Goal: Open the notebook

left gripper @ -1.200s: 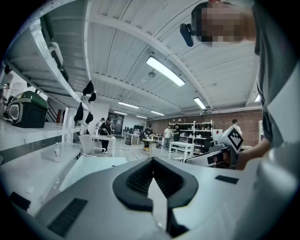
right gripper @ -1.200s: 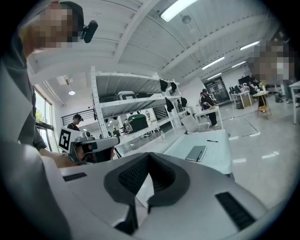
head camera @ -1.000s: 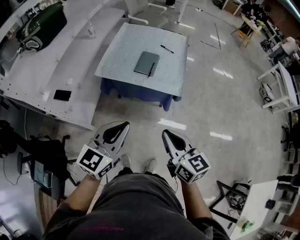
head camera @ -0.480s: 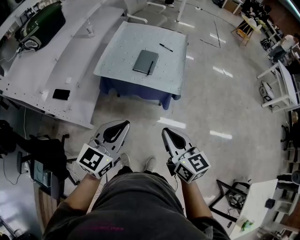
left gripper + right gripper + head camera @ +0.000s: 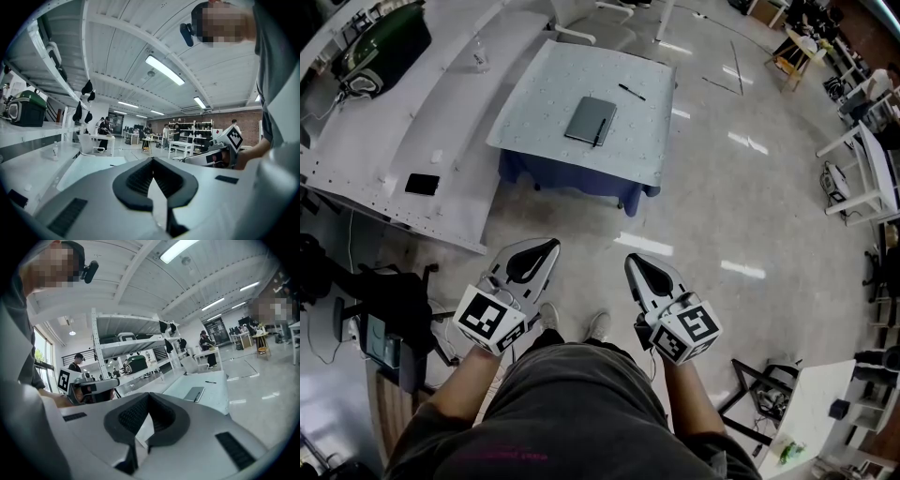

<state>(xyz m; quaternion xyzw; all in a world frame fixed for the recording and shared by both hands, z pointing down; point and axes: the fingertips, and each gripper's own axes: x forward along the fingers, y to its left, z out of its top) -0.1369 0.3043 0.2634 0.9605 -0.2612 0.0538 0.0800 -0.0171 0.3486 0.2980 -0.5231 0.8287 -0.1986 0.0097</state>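
Presently our left gripper (image 5: 549,247) and right gripper (image 5: 631,262), fingers (image 5: 133,180) closed and empty, hover well short of the notebook (image 5: 591,120).

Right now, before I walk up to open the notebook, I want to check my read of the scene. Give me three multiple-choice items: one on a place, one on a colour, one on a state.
1. Where does the notebook lie?
A. on the pale-topped table ahead
B. in a drawer
C. inside a box

2. What colour is its cover?
A. red
B. dark grey
C. yellow

3. How do the left gripper and the right gripper stand?
A. both wide open
B. each gripping a pen
C. both shut, nothing between the fingers

Answers:
1 A: the head view shows it flat on the table, well ahead of both grippers.
2 B: the cover reads dark grey against the pale top.
3 C: each gripper view shows its fingers together with nothing between them.
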